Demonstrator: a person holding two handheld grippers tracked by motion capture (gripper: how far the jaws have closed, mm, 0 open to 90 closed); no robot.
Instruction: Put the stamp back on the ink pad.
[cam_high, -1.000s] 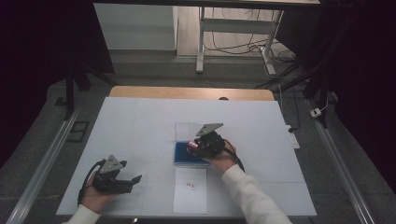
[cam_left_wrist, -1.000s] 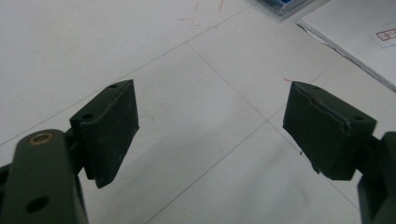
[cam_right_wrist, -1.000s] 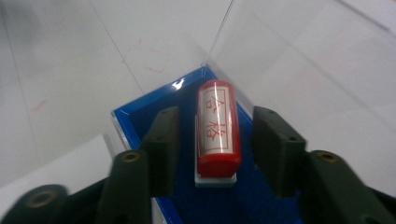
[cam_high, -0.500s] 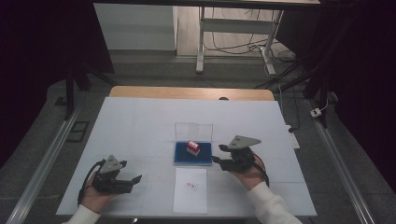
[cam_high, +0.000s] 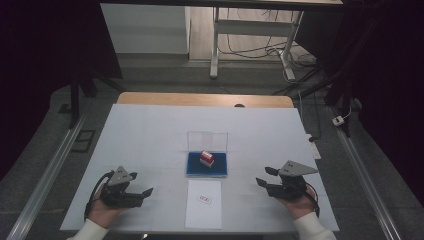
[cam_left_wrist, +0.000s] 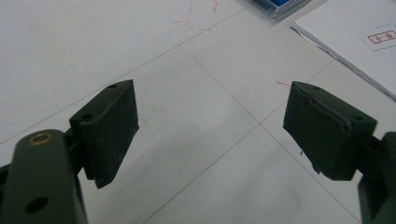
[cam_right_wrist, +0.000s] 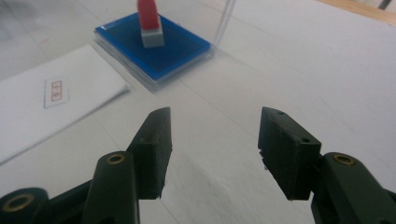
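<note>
A small red-and-white stamp block (cam_high: 206, 158) stands upright on a flat blue ink pad (cam_high: 207, 165) near the middle of the white table (cam_high: 150, 135). A clear plastic lid (cam_high: 207, 141) rises upright from the far edge of the blue ink pad. In the right gripper view the small red-and-white stamp block (cam_right_wrist: 149, 22) sits toward the far side of the blue ink pad (cam_right_wrist: 154, 49), with the clear plastic lid (cam_right_wrist: 224, 21) just behind it. A white sheet of paper (cam_high: 203, 204) bearing a small red stamped mark (cam_high: 204, 199) lies just in front of the blue ink pad, on the person's side. The right gripper (cam_high: 265, 176) is off to the right of the blue ink pad, well apart from it, with jaws standing moderately wide and nothing between them. The left gripper (cam_high: 145, 192) is off to the left of the white sheet of paper, nearer the person than the blue ink pad, its jaws spread wide over bare table and empty.
</note>
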